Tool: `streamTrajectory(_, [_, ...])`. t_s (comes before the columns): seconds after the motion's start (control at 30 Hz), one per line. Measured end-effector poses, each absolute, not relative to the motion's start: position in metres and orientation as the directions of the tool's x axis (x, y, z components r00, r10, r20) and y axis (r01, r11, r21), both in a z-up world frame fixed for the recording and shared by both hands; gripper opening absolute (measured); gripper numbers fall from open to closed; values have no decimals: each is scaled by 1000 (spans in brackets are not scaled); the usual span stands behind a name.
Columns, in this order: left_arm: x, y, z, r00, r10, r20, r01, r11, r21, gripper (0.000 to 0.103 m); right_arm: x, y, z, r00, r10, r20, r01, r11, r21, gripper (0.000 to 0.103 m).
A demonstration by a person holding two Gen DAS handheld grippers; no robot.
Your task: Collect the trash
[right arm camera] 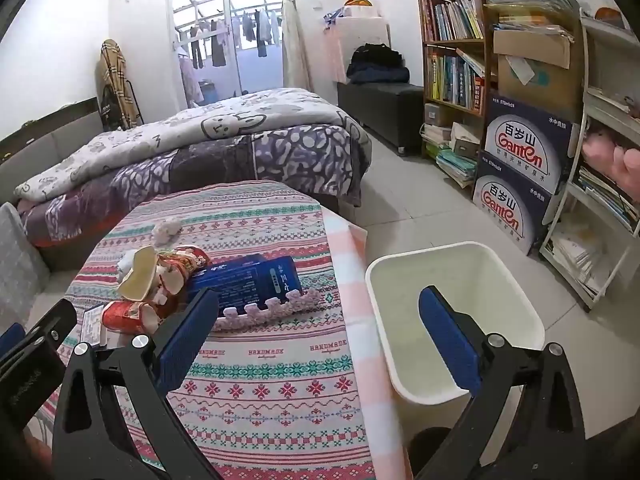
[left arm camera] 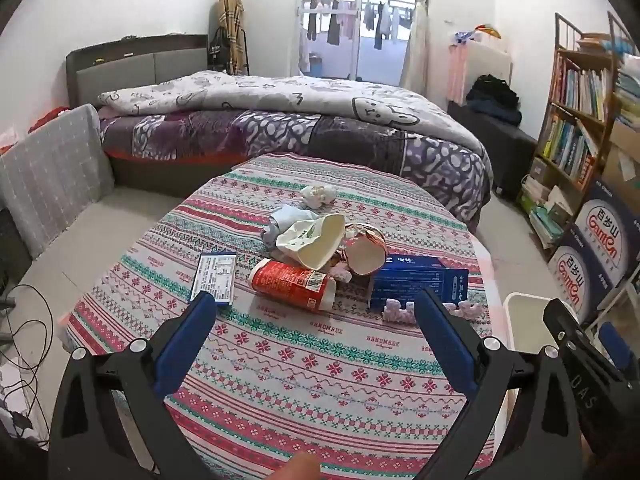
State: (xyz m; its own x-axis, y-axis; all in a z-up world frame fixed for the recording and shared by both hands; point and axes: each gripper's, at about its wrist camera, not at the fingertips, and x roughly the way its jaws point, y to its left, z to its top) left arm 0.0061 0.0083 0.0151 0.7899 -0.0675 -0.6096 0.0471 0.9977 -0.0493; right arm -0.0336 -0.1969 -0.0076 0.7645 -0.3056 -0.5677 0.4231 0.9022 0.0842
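Observation:
Trash lies in a heap on the patterned tablecloth (left arm camera: 304, 364): a red can on its side (left arm camera: 292, 285), a cream paper cup (left arm camera: 320, 242), a torn red cup (left arm camera: 366, 254), a dark blue box (left arm camera: 418, 280), a small blue card box (left arm camera: 214, 278), crumpled tissue (left arm camera: 318, 195) and a pink knitted strip (left arm camera: 404, 310). My left gripper (left arm camera: 316, 316) hovers open just short of the can, nothing between its fingers. My right gripper (right arm camera: 320, 320) stands open above the table's right edge, one finger over the white bin (right arm camera: 456, 304). The blue box (right arm camera: 244, 280) and can (right arm camera: 128, 314) lie left of it.
The white bin stands on the floor right of the table (right arm camera: 276, 384). A bed (left arm camera: 280, 120) lies behind the table. A bookshelf (right arm camera: 452, 48) and stacked water cartons (right arm camera: 520, 176) line the right wall. Cables (left arm camera: 24, 332) trail on the floor at left.

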Motion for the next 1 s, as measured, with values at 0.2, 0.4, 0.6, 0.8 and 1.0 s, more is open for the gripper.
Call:
streamTrajectory(0.2, [7, 8, 15, 789, -67, -610, 49, 998, -45, 96, -34, -196, -7, 766, -304, -567, 421, 903, 85, 96])
streamTrajectory(0.4, [7, 9, 14, 786, -67, -614, 51, 998, -44, 96, -34, -196, -7, 767, -302, -567, 420, 903, 86, 96])
streamTrajectory(0.6, [7, 9, 14, 786, -63, -615, 49, 998, -40, 96, -34, -196, -7, 766, -303, -567, 421, 903, 85, 96])
streamTrajectory(0.8, [9, 9, 11, 781, -62, -621, 50, 998, -38, 96, -33, -195, -8, 764, -303, -569, 421, 903, 85, 96])
streamTrajectory(1.0, [10, 9, 8, 775, -60, -629, 45, 998, -40, 96, -34, -196, -8, 765, -302, -569, 421, 903, 86, 96])
